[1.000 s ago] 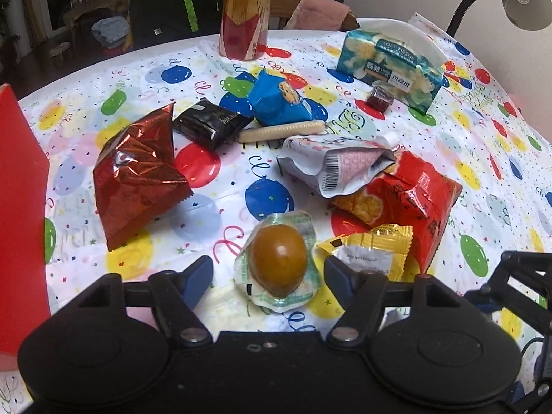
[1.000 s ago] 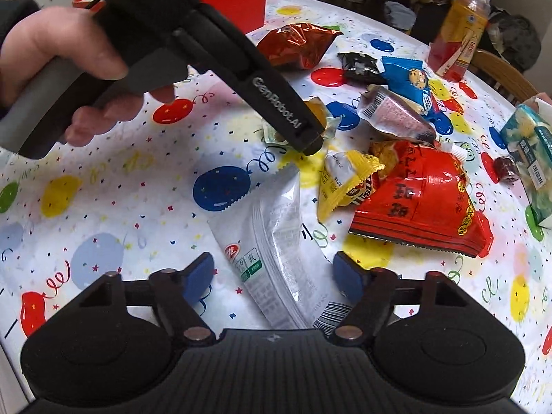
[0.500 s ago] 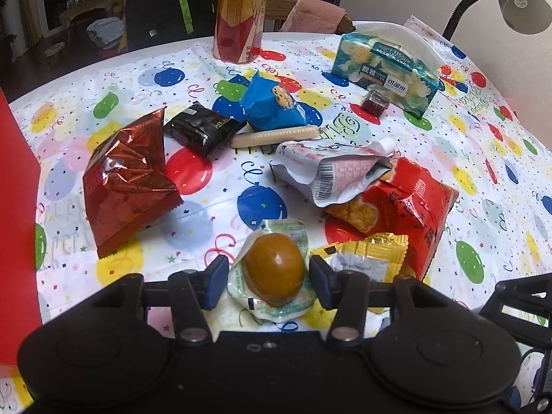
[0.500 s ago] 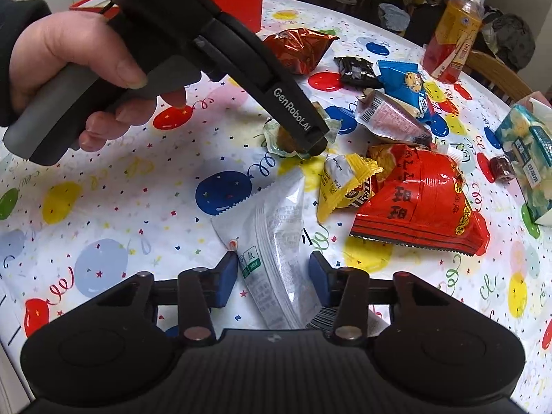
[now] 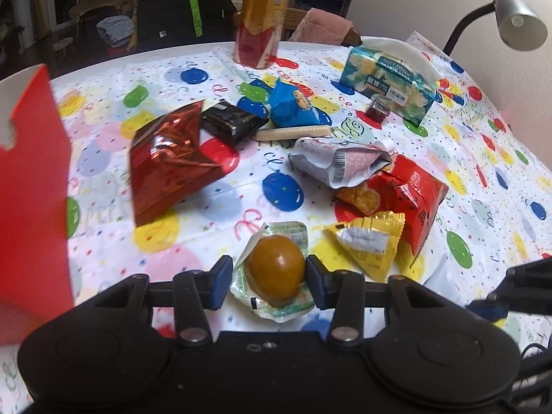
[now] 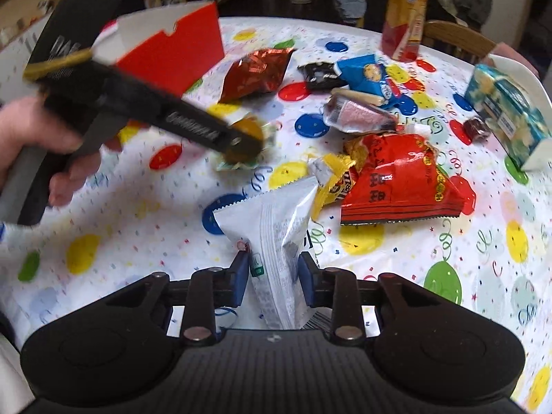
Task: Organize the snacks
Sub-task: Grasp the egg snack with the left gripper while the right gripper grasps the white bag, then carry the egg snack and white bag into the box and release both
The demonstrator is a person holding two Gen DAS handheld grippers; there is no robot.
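Snacks are now gripped: my left gripper [image 5: 267, 277] has closed on the egg packet [image 5: 274, 272], my right gripper [image 6: 273, 277] on the white packet [image 6: 276, 234]; both look ready to lift toward the red box [image 6: 165, 51].

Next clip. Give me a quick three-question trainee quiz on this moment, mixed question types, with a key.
1. True or false: the left tool is closed on the packed egg.
2. What is between the right tool's fingers? A) red chip bag B) white pouch C) blue cookie pack
3. Fill in: the red box stands on the ______ side of the table in the left wrist view.

Key
1. True; both fingers press on the egg's pack.
2. B, the white pouch. The red chip bag and blue cookie pack lie on the table farther off.
3. Left.
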